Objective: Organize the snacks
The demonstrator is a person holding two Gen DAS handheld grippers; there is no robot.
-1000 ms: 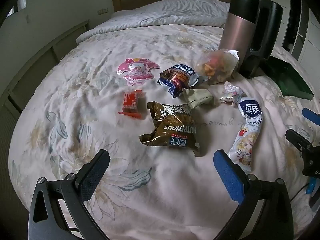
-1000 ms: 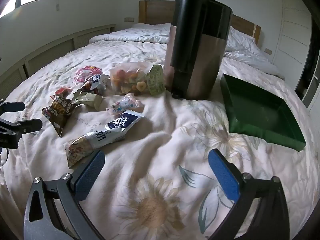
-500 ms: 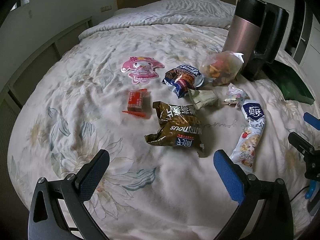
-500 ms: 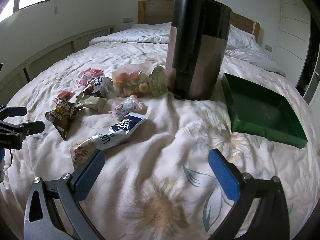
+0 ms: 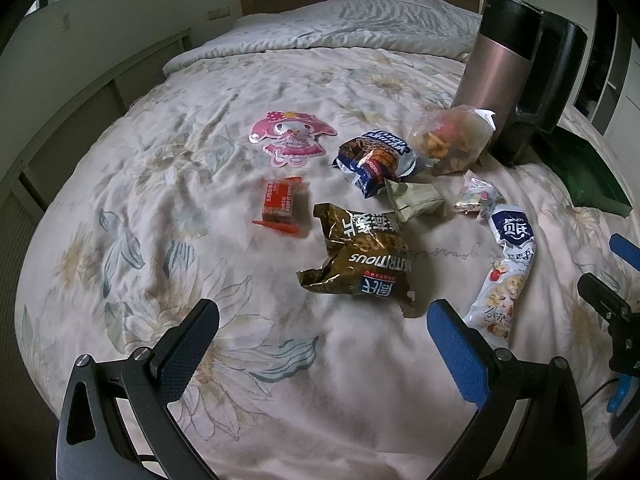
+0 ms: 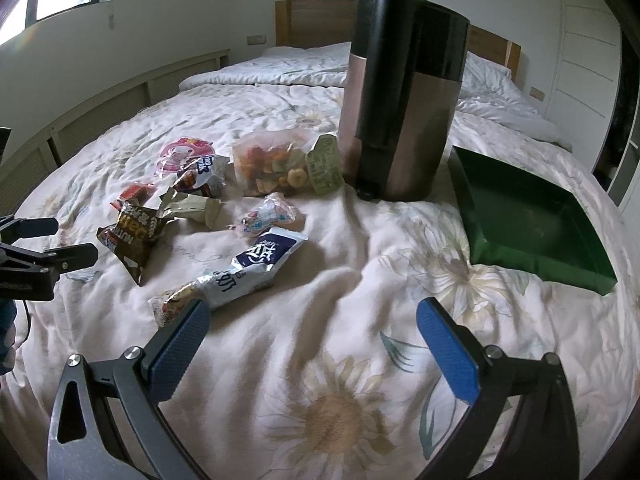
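Observation:
Several snack packs lie scattered on a flowered bedspread. A brown bag (image 5: 360, 264) (image 6: 134, 232) lies just ahead of my open, empty left gripper (image 5: 320, 320). A long white-and-blue pack (image 5: 506, 272) (image 6: 236, 272) lies to its right, its near end beside the left finger of my open, empty right gripper (image 6: 312, 328). Farther off are a red bar (image 5: 282, 202), a pink character pack (image 5: 290, 136), a blue bag (image 5: 372, 160), a pale green packet (image 5: 416, 200), a small candy bag (image 5: 476, 200) and a clear bag of mixed pieces (image 5: 456, 140) (image 6: 276, 162).
A green tray (image 6: 532, 220) (image 5: 584, 172) sits empty on the bed at the right. A tall copper-and-black appliance (image 6: 400, 92) (image 5: 516, 72) stands behind the snacks. Pillows and a wooden headboard (image 6: 312, 20) are at the far end; low wall panels run along the left.
Both grippers have drawn back slightly and risen, so the snacks sit a little farther ahead. Nothing on the bed has moved; both stay open.

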